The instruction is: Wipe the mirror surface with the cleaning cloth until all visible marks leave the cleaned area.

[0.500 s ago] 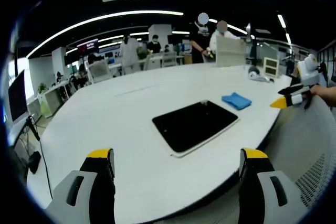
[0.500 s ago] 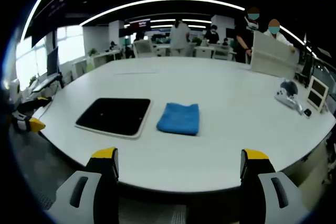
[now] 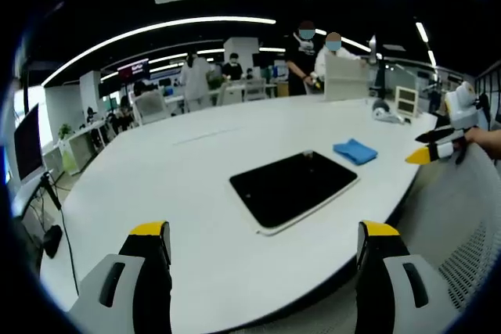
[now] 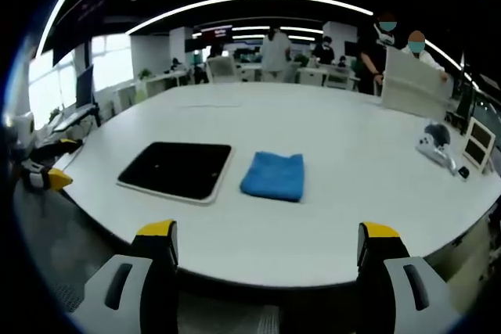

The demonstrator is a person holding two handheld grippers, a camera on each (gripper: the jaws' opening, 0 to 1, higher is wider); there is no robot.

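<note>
While jaws of both grippers gape wide, empty: blue cloth [image 4: 272, 177] flat on white table [image 4: 352, 154], just right of dark mirror [image 4: 177, 170], beyond right gripper [image 4: 266, 242].

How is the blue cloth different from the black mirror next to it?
The cleaning cloth is blue, soft and folded; the mirror is black, flat and stiff, with a pale rim. The cloth is smaller than the mirror. Both lie flat, side by side and apart, on the white table, untouched by either gripper.

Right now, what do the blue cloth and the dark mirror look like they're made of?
Blue cloth: soft fabric, probably microfibre; matte, folded, rounded edges. Mirror: likely glass, a dark smooth face in a pale, probably plastic frame; too far to see marks.
</note>
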